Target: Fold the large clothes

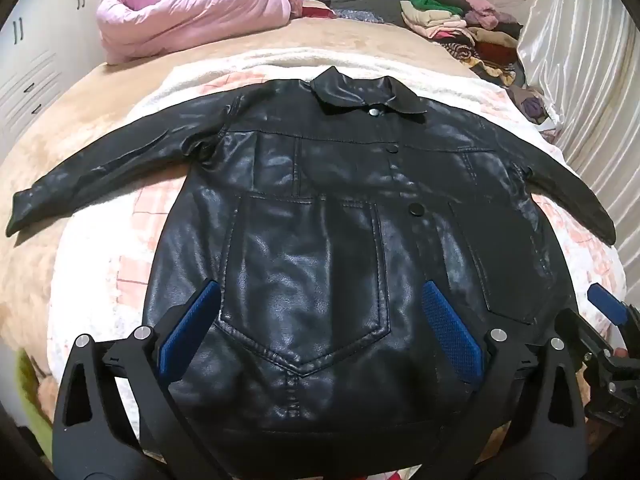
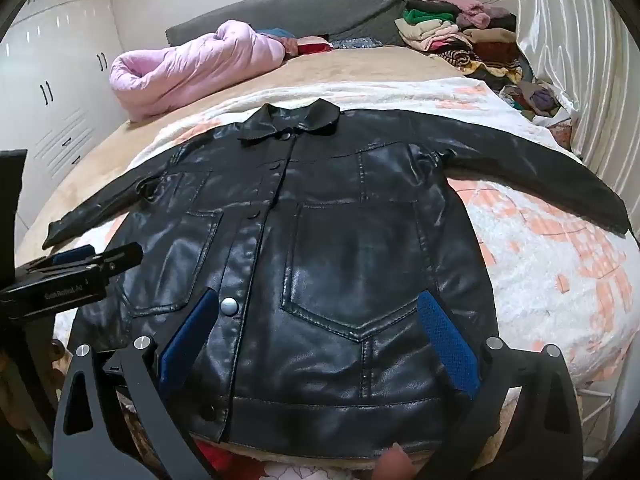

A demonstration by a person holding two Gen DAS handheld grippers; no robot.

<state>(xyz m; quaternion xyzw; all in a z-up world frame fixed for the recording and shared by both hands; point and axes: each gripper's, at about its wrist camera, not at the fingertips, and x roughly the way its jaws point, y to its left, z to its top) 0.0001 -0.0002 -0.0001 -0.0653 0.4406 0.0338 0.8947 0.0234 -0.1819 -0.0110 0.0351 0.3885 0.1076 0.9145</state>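
Observation:
A black leather jacket (image 1: 320, 200) lies flat and face up on the bed, collar far, hem near, both sleeves spread out to the sides. My left gripper (image 1: 320, 300) hovers open above its lower left front pocket, blue pads wide apart, nothing between them. The right gripper (image 2: 320, 312) hangs open over the jacket (image 2: 320, 240) at the lower right pocket, close to the hem, also holding nothing. Each gripper shows at the edge of the other's view: the right gripper (image 1: 608, 320) at the right edge, the left gripper (image 2: 72, 272) at the left edge.
A white and pink blanket (image 1: 120, 240) lies under the jacket on a tan bedspread (image 1: 60, 140). A rolled pink quilt (image 1: 188, 12) and a pile of clothes (image 1: 460, 28) sit at the far end. White curtains (image 2: 580, 60) hang on the right, cupboards (image 2: 52, 80) on the left.

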